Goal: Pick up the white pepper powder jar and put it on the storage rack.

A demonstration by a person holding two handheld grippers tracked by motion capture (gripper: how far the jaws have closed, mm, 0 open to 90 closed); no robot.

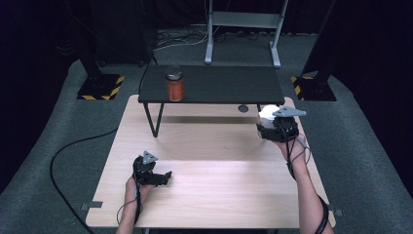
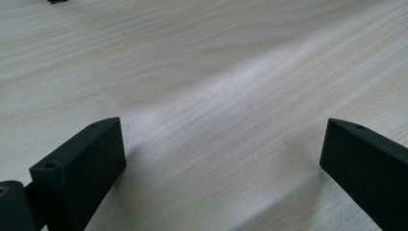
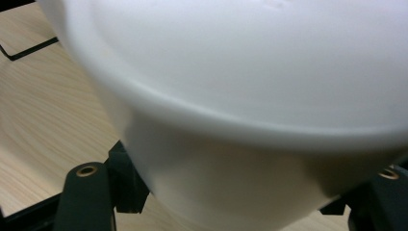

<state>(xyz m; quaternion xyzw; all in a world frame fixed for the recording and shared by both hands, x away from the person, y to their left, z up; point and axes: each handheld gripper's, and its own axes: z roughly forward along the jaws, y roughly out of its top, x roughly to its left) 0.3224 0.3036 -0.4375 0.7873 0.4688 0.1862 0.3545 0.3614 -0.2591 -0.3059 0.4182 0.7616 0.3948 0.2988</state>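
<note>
The big wooden surface (image 1: 214,165) has a small black shelf (image 1: 214,84) standing at its far end. A jar (image 1: 174,84) full of orange stuff stands on the shelf's left part. At the right, near the shelf's edge, the right tool (image 1: 272,122) squeezes a white cup (image 3: 250,106) from both sides and holds it up off the wood. The left tool (image 1: 163,178) lies low on the wood, its jaws wide apart with nothing between them.

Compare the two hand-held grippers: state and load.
The right hand-held gripper is shut on a white container, while the left hand-held gripper stands open with nothing between its jaws. The right sits near the black shelf; the left is low over the wooden table. Both are black.
</note>
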